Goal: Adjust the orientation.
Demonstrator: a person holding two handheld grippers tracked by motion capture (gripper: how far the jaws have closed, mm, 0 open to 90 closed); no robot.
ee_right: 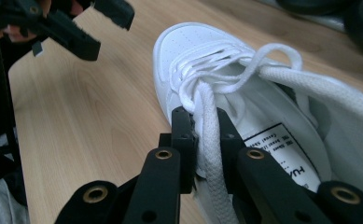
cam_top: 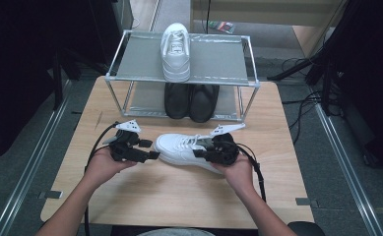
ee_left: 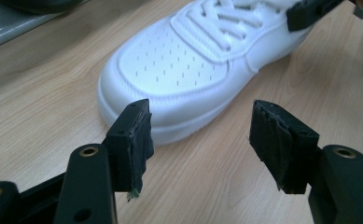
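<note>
A white lace-up shoe point(cam_top: 176, 146) point(ee_left: 170, 70) point(ee_right: 188, 46) lies on the wooden table point(cam_top: 169, 191), with its toe pointing left. My right gripper point(cam_top: 205, 150) point(ee_right: 205, 123) is shut on the shoe at its laced opening. A thick white lace point(ee_right: 209, 154) runs between the narrow jaws. My left gripper point(cam_top: 150, 149) point(ee_left: 200, 126) stands open just short of the toe, with only bare table between its pads. It also shows at the top left of the right gripper view point(ee_right: 95, 28).
Behind the shoe stands a two-shelf rack point(cam_top: 130, 64). The matching white shoe point(cam_top: 175, 49) sits on its top shelf and a black pair point(cam_top: 191, 101) on the lower one. Cables trail from both grippers toward the table's front edge.
</note>
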